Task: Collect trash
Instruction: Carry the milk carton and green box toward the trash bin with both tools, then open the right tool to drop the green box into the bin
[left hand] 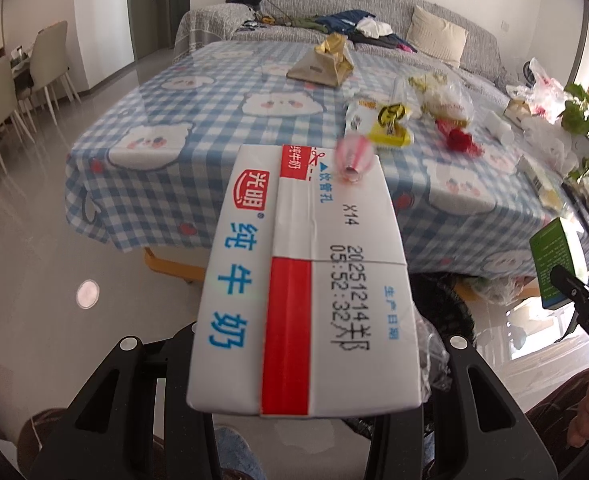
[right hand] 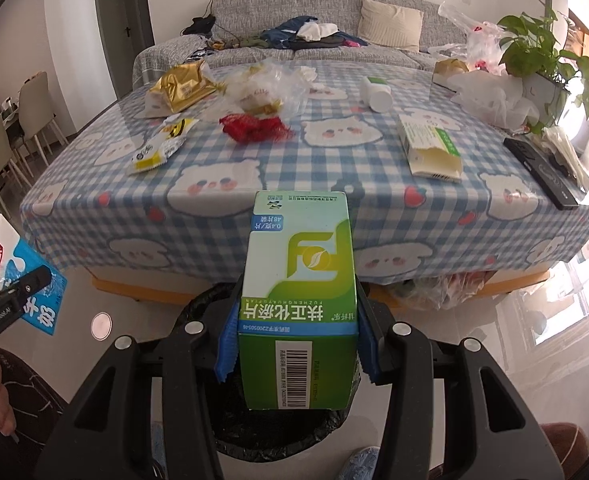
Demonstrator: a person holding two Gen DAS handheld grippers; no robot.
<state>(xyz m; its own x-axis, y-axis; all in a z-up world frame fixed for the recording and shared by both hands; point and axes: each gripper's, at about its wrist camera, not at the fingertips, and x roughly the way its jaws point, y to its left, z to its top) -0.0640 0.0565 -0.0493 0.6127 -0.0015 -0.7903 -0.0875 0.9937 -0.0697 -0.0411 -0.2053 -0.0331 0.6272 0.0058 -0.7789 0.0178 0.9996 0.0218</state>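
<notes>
- Right now both grippers carry trash off the table, so the step in hand looks like the drop into the bin.
- The left gripper [left hand: 306, 368] has its jaws closed partway on a white milk carton [left hand: 306, 276]; the carton fills the gap between them, printed face up, with a pink-striped straw wrapper [left hand: 354, 158] at its far end.
- The right gripper [right hand: 294, 344] has its jaws closed on a green medicine box [right hand: 300, 300], the blue pads [right hand: 227, 344] pressed to both of its sides.
- In the right wrist view the box hangs over the black-lined trash bin [right hand: 278, 436], which stands on the floor at the near edge of the table [right hand: 94, 216].
- The milk carton is held left of the bin, over bare floor; in the left wrist view the bin's dark rim [left hand: 446, 300] shows just right of the carton.
- My judgement: the next move calls for opening the right jaws so the box falls into the liner, then swinging the carton right over the opening before letting go.
- Plenty stays on the checked cloth: a red net bag [right hand: 254, 128], a yellow snack wrapper [right hand: 162, 148], a gold foil bag [right hand: 182, 86], crumpled clear plastic [right hand: 266, 84], a white pill bottle [right hand: 378, 94] and an opened green-and-white box [right hand: 430, 148].
- A potted plant [right hand: 550, 60] and a black remote [right hand: 538, 168] sit at the right edge and are likely not trash.
</notes>
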